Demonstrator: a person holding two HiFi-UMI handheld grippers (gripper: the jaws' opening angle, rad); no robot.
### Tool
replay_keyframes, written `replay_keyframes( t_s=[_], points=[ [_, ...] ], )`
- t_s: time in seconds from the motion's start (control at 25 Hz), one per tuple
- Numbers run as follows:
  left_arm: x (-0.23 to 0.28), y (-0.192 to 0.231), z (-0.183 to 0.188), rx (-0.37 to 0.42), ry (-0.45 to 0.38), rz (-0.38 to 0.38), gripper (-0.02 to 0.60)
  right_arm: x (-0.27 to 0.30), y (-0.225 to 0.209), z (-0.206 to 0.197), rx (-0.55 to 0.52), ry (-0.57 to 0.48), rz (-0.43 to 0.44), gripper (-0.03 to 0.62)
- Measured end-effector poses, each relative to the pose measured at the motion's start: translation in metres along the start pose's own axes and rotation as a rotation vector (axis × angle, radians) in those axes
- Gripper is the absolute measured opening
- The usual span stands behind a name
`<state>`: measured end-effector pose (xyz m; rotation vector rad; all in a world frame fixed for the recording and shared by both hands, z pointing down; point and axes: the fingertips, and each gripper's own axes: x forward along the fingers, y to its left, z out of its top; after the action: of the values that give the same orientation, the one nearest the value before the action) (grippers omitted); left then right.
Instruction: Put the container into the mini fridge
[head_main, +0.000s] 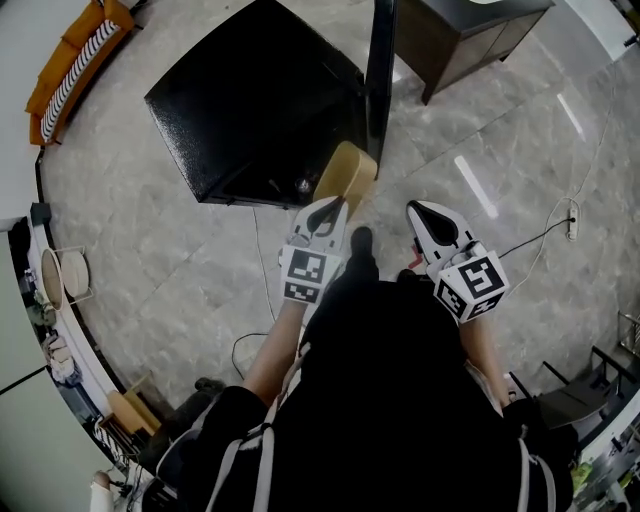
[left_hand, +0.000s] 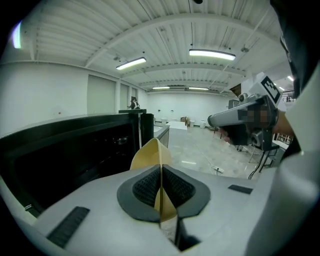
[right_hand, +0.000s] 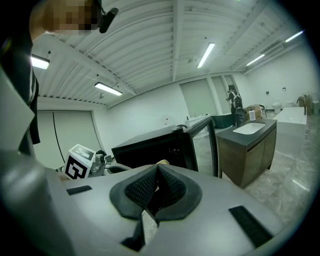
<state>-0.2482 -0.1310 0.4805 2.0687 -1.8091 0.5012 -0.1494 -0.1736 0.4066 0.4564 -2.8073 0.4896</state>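
The tan container (head_main: 346, 176) is held by its thin edge in the clenched left tongs (head_main: 326, 208). It sits just before the open front of the black mini fridge (head_main: 250, 100), which lies at its 11 o'clock. The right tongs (head_main: 422, 213), at its 4 o'clock, are clenched on nothing.

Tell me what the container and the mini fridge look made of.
Container: likely kraft paper or thin card, matte tan; its thin wall is pinched in the left hand-held gripper. Mini fridge: probably painted metal, black with a speckled sheen.
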Motion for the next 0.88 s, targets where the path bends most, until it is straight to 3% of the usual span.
replay_keyframes(
  t_s=[0.24, 0.4, 0.56, 0.88],
  points=[
    [0.023, 0.030, -0.029, 0.069, 0.051, -0.012, 0.041, 0.018, 0.009, -0.017, -0.009, 0.048, -0.025, 0.018],
    [0.039, 0.052, -0.054, 0.169, 0.110, -0.001, 0.041, 0.022, 0.014, -0.028, -0.004, 0.072, -0.047, 0.018],
    [0.058, 0.065, -0.072, 0.322, 0.174, 0.012, 0.041, 0.020, 0.011, -0.032, 0.002, 0.083, -0.083, 0.018],
    [0.092, 0.078, -0.103, 0.477, 0.254, -0.001, 0.041, 0.015, 0.007, -0.037, 0.014, 0.107, -0.136, 0.018]
  ],
)
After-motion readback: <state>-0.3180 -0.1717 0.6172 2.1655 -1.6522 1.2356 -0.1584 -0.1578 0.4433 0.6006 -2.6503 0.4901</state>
